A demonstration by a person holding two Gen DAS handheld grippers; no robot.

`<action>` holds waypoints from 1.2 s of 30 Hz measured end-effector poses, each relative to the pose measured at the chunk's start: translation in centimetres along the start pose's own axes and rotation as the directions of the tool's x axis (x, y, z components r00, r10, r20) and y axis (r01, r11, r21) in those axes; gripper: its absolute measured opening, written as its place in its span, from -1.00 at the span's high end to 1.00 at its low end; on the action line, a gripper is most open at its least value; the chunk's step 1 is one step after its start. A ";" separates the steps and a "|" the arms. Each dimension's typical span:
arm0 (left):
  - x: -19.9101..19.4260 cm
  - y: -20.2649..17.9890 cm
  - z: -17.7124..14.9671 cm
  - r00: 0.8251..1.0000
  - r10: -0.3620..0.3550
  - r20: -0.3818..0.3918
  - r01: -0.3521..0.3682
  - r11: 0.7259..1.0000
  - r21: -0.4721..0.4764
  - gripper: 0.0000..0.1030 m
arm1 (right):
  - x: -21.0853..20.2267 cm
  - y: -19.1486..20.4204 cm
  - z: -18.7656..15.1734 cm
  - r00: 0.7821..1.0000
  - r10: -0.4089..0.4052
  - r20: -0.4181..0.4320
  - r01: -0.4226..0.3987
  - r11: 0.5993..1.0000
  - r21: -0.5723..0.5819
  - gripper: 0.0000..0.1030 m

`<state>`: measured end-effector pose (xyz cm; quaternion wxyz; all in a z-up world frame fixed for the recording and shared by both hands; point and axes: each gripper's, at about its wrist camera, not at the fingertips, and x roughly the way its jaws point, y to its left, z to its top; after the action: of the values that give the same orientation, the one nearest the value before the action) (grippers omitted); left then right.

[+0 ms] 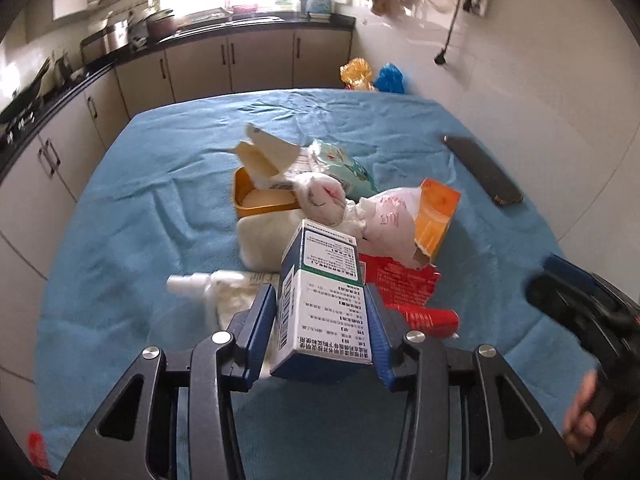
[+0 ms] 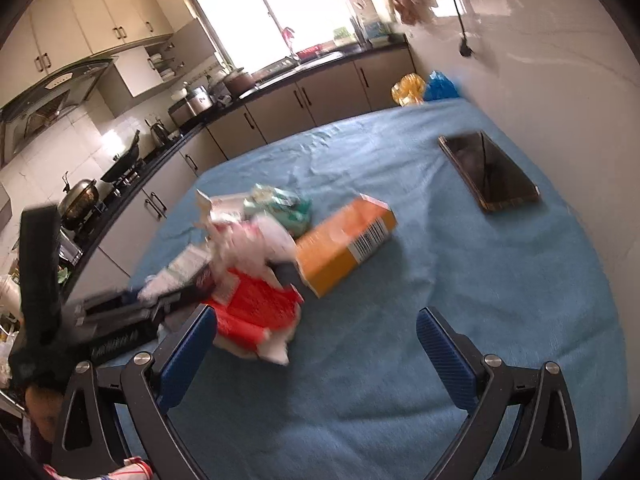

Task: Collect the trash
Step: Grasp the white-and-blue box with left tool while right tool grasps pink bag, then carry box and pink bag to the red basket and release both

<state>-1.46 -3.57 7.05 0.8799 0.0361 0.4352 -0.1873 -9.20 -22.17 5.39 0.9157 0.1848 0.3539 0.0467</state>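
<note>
On blue cloth (image 1: 160, 200) | left tool (image 1: 322, 300) clamps one medicine box (image 1: 324, 296) | right tool (image 2: 316, 332) apart | one phone (image 2: 488, 172)

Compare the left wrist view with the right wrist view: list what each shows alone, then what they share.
Left wrist only: the left claw shut on a blue and white carton, and a white spray bottle.
Right wrist only: the right claw open over bare cloth, and the orange box's barcode.
Both: the blue tablecloth, orange box, red wrapper and black phone.
</note>
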 end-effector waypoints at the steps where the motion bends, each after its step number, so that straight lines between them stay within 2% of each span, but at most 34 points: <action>1: -0.6 0.3 -0.3 1.000 -0.013 0.008 0.013 1.000 -0.018 0.17 | 0.3 0.5 0.5 1.000 0.000 0.011 0.000 1.000 -0.016 -0.95; 6: -3.6 1.8 -1.6 0.998 -0.051 0.047 0.055 0.995 -0.086 0.17 | 3.8 3.4 2.8 0.999 0.030 0.011 -0.029 0.994 -0.105 -0.79; 10: -6.3 2.8 -2.9 0.995 -0.056 0.082 0.065 0.992 -0.111 0.17 | 8.0 5.3 3.6 0.998 0.030 -0.048 -0.038 0.986 -0.165 -0.71; 11: -7.0 3.1 -3.2 0.995 -0.052 0.089 0.062 0.991 -0.117 0.17 | 9.2 5.8 3.7 0.997 0.026 -0.071 -0.039 0.983 -0.180 -0.63; 13: -8.4 3.8 -3.9 0.993 -0.045 0.106 0.059 0.989 -0.133 0.17 | 10.7 6.2 3.6 0.995 0.009 -0.101 -0.029 0.979 -0.200 -0.29; 15: -9.7 4.6 -4.5 0.992 -0.033 0.124 0.052 0.987 -0.150 0.17 | 11.6 6.6 3.5 0.992 0.028 -0.127 -0.054 0.978 -0.201 0.21; 22: -14.1 8.6 -7.0 0.981 0.055 0.187 -0.012 0.974 -0.224 0.17 | 8.1 7.8 3.2 0.998 0.028 -0.050 -0.038 0.978 -0.204 0.35; 26: -16.2 11.7 -9.1 0.972 0.122 0.199 -0.059 0.954 -0.294 0.17 | 5.6 9.1 3.0 0.998 0.050 -0.025 -0.054 0.976 -0.212 0.36; 30: -18.4 15.4 -11.8 0.958 0.201 0.202 -0.113 0.919 -0.377 0.17 | 4.1 11.2 2.2 0.998 0.067 -0.009 -0.067 0.966 -0.249 0.37; 36: -21.0 21.3 -17.3 0.929 0.334 0.159 -0.216 0.839 -0.500 0.17 | 2.9 15.9 0.0 0.981 0.183 -0.057 -0.191 0.938 -0.290 0.38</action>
<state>-18.36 26.31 10.64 0.9253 -0.1404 0.3485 0.0509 -6.32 -6.83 9.43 0.9190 0.0785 0.3373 0.1884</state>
